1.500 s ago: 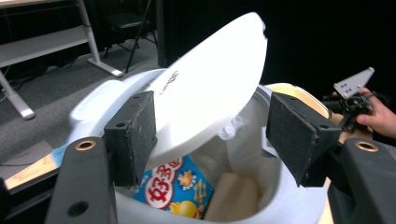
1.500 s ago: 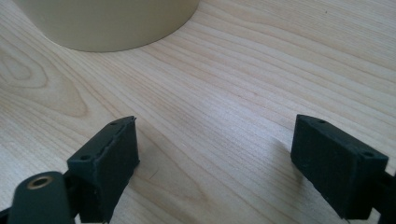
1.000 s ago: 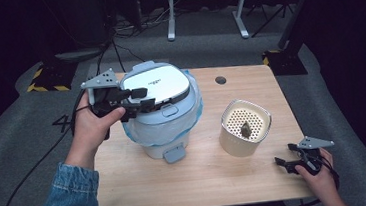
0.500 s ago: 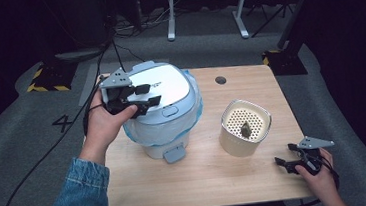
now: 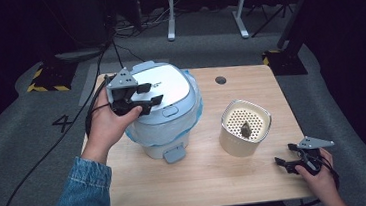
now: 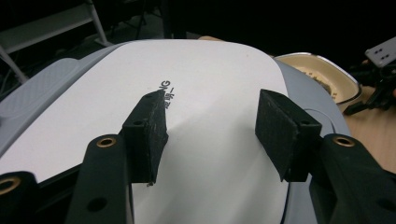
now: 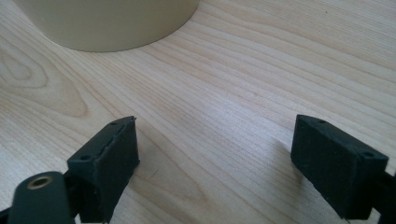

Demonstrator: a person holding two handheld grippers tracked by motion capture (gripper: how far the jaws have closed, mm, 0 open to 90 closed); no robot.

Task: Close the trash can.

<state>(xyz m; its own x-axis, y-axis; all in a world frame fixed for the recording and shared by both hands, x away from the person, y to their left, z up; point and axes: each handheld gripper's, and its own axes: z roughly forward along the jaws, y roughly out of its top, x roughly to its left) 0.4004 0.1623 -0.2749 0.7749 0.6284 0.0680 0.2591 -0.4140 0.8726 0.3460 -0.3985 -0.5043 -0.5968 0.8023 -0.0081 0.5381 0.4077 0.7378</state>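
Note:
A white and pale blue bin [image 5: 164, 109] with a closed white lid [image 6: 201, 121] stands on the left half of the wooden table [image 5: 213, 180]. A blue liner bag shows around its rim. My left gripper [image 5: 145, 97] hovers open over the left part of the lid, nothing between its jaws. A cream perforated basket [image 5: 245, 126] with a small dark object [image 5: 246, 129] inside stands to the right. My right gripper [image 5: 285, 163] rests open low over the table near the front right corner, just in front of the basket's wall [image 7: 112, 23].
A grey pedal or tab [image 5: 174, 153] juts from the bin's base toward me. A round cable hole [image 5: 220, 80] sits at the table's back. Cables trail off the left edge over grey carpet. A white stand's legs [image 5: 203, 11] are behind the table.
My left gripper has moved right and forward, from the bin's left side to over its lid. The right gripper has stayed where it was.

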